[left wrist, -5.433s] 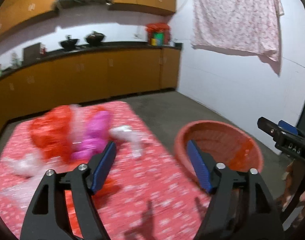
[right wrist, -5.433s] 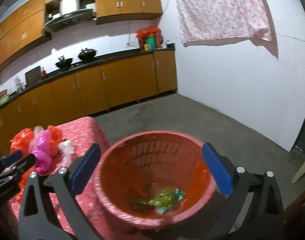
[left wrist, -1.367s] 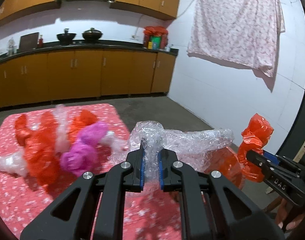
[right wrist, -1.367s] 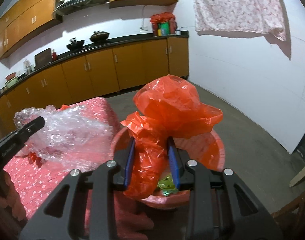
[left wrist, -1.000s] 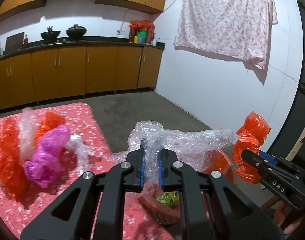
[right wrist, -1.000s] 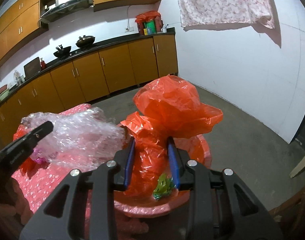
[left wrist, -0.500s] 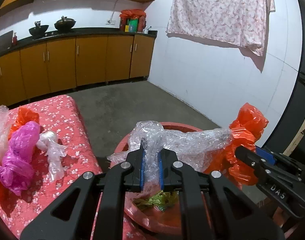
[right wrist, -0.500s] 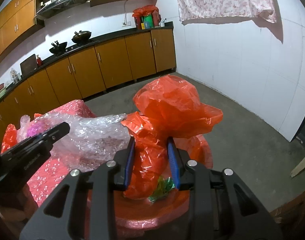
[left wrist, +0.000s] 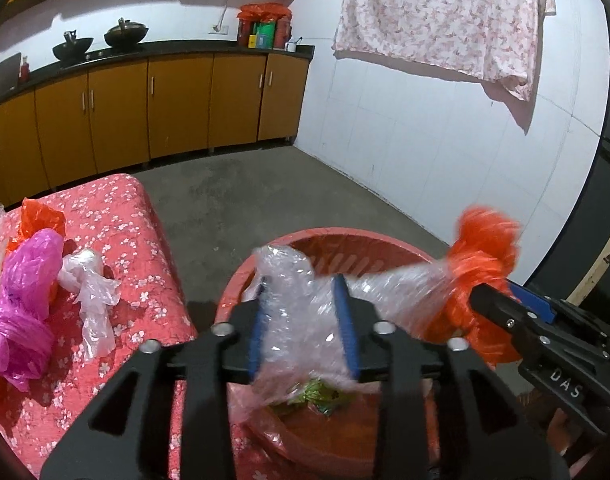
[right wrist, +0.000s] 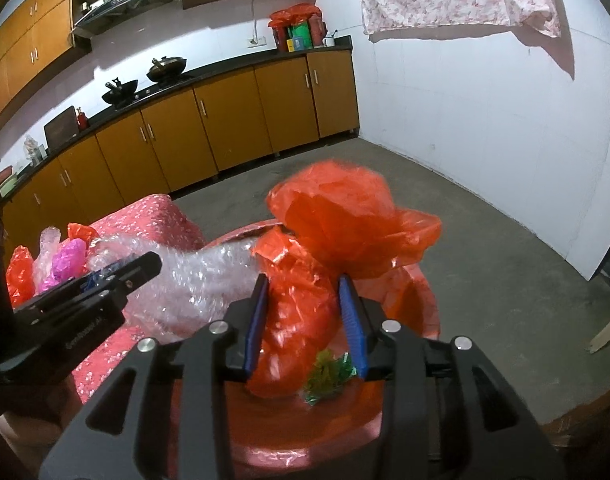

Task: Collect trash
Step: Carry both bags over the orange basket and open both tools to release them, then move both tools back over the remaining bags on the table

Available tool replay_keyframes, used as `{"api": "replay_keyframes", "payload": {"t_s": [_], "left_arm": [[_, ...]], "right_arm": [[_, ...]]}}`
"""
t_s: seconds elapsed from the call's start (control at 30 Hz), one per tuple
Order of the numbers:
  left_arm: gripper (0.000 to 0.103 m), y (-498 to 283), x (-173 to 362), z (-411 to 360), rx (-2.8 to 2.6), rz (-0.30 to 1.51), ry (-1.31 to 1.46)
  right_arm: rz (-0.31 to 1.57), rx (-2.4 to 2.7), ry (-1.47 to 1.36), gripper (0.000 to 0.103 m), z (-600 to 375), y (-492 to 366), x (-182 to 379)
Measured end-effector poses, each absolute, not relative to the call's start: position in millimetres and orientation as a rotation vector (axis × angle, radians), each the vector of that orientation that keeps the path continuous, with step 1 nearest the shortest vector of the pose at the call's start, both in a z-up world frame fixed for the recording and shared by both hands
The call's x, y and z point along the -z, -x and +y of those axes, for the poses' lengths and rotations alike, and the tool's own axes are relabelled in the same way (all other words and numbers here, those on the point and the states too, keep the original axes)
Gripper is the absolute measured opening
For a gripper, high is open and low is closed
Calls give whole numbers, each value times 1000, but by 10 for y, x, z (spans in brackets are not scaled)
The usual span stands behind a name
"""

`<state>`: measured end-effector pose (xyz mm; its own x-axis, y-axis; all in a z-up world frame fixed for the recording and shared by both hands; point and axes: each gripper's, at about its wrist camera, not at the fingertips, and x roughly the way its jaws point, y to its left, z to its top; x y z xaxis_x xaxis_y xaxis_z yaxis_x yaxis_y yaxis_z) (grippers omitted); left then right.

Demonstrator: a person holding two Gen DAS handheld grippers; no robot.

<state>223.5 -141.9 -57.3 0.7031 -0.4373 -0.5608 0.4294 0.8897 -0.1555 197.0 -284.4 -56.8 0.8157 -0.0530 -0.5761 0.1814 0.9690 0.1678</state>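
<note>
We see the left gripper (left wrist: 303, 322): matte black angular arms with triangular cut-outs, silver round screws at the joints, ribbed blue pads on the fingers (left wrist: 256, 330). The right gripper (right wrist: 305, 320) has the same black frame, silver screws and blue pads; from the left wrist view its side carries white "DAS" lettering.
</note>
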Motion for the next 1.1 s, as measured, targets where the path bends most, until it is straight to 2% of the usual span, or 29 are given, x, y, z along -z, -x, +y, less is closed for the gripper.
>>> {"api": "replay_keyframes", "payload": {"t_s": [0.13, 0.23, 0.5, 0.77, 0.93, 1.1], "left_arm": [[47, -2219, 546, -1382, 477, 617, 19], [51, -2221, 509, -1313, 462, 605, 31], [68, -2126, 426, -1118, 410, 564, 30], [84, -1926, 306, -790, 347, 514, 28], [97, -1756, 244, -466, 302, 484, 39], [101, -1524, 223, -14, 213, 443, 9]], "right_arm": [[599, 119, -211, 44, -2809, -1950, 568], [590, 127, -202, 49, -2788, -1920, 554], [538, 166, -183, 79, -2733, -1807, 466], [478, 195, -95, 99, -2434, -1740, 342], [479, 187, -64, 99, -2201, -1753, 305], [492, 146, -80, 99, -1913, -1771, 299]]}}
